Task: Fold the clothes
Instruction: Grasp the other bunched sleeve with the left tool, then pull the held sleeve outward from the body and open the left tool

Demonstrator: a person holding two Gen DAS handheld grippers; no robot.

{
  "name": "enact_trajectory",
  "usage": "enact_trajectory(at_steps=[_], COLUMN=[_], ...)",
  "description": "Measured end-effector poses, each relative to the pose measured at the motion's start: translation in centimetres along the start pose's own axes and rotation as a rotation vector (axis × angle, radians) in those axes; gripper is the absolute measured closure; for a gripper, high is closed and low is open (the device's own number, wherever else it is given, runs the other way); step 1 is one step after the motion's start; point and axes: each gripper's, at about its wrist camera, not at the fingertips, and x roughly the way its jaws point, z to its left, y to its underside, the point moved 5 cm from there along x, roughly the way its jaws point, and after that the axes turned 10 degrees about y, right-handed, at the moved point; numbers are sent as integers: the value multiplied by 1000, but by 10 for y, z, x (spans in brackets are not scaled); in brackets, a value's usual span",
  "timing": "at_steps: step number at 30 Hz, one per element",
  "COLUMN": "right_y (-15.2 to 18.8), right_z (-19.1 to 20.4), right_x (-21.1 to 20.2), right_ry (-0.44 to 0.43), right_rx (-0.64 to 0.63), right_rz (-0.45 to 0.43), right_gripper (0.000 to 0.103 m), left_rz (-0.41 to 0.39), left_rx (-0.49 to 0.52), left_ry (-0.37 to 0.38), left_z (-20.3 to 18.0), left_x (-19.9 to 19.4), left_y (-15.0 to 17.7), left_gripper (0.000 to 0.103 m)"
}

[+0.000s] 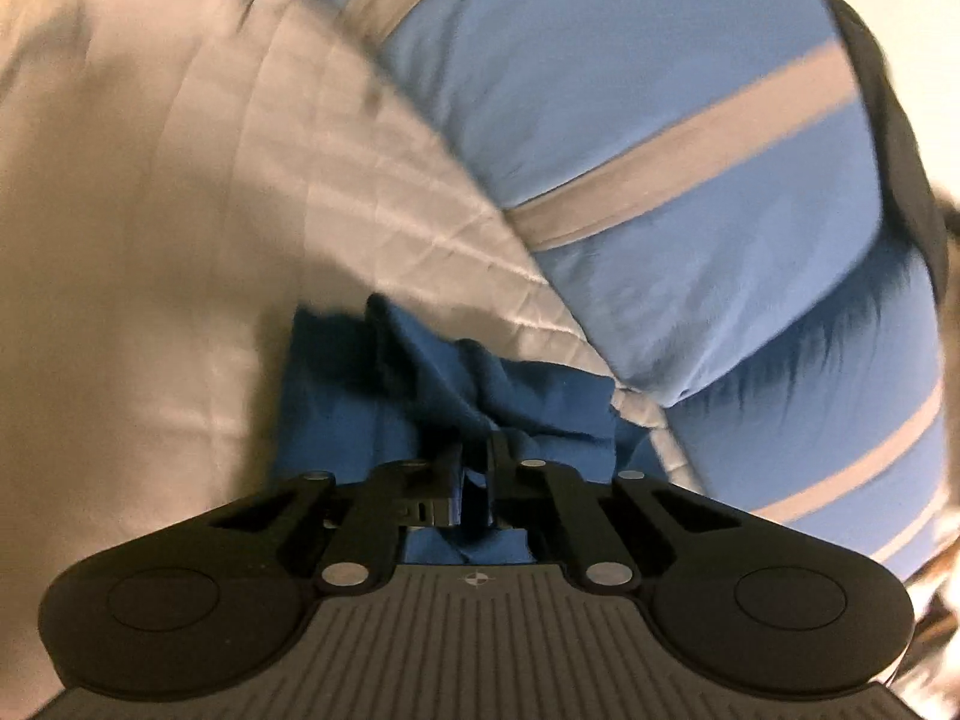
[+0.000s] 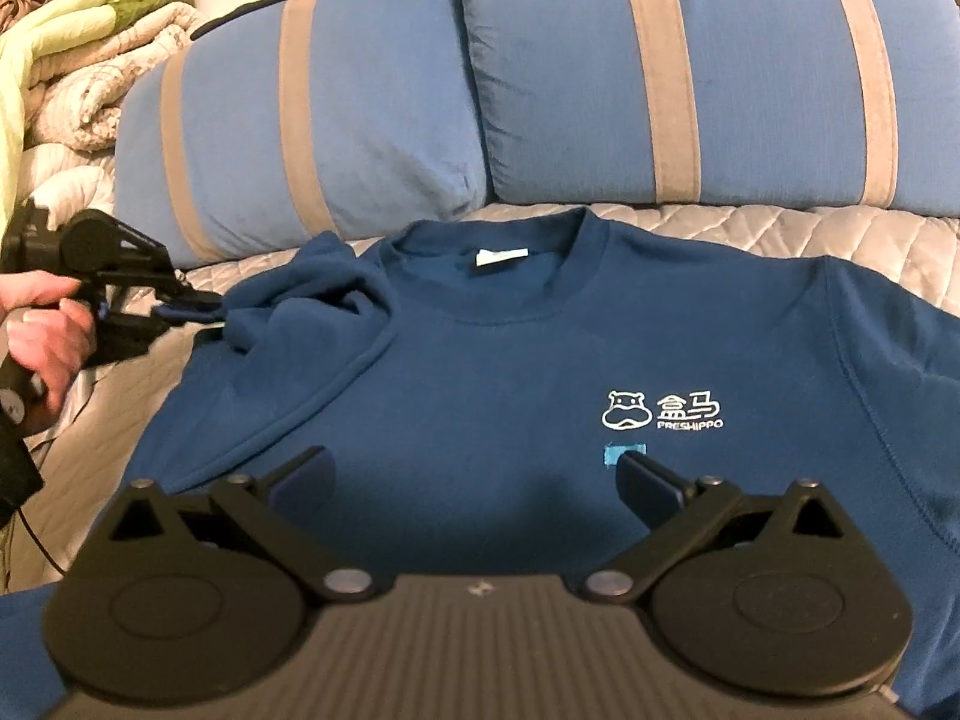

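Observation:
A dark blue sweatshirt (image 2: 480,372) with a white hippo logo lies face up on a quilted grey bedcover (image 2: 810,240), collar toward the pillows. Its left sleeve is bunched up beside the collar. My left gripper (image 2: 210,309) is shut on that bunched sleeve (image 1: 444,384), with blue cloth pinched between its fingers (image 1: 480,468). A hand holds that gripper at the left edge of the right wrist view. My right gripper (image 2: 474,474) hovers open over the sweatshirt's chest, just below the logo, with nothing between its fingers.
Two blue pillows with grey stripes (image 2: 690,72) lean along the back of the bed. A pile of folded quilts and a green blanket (image 2: 90,42) sits at the far left. A black cable (image 2: 36,540) trails from the left hand.

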Motion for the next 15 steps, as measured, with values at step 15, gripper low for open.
enact_trajectory(at_steps=[15], right_y=[2], right_z=[-2], right_x=[0], right_ry=[-30], right_rx=[32], right_rz=[26], right_gripper=[0], left_rz=[-91], left_rx=[829], left_ry=[-308], left_z=[-34], left_x=[-69], left_y=[23], left_gripper=[96])
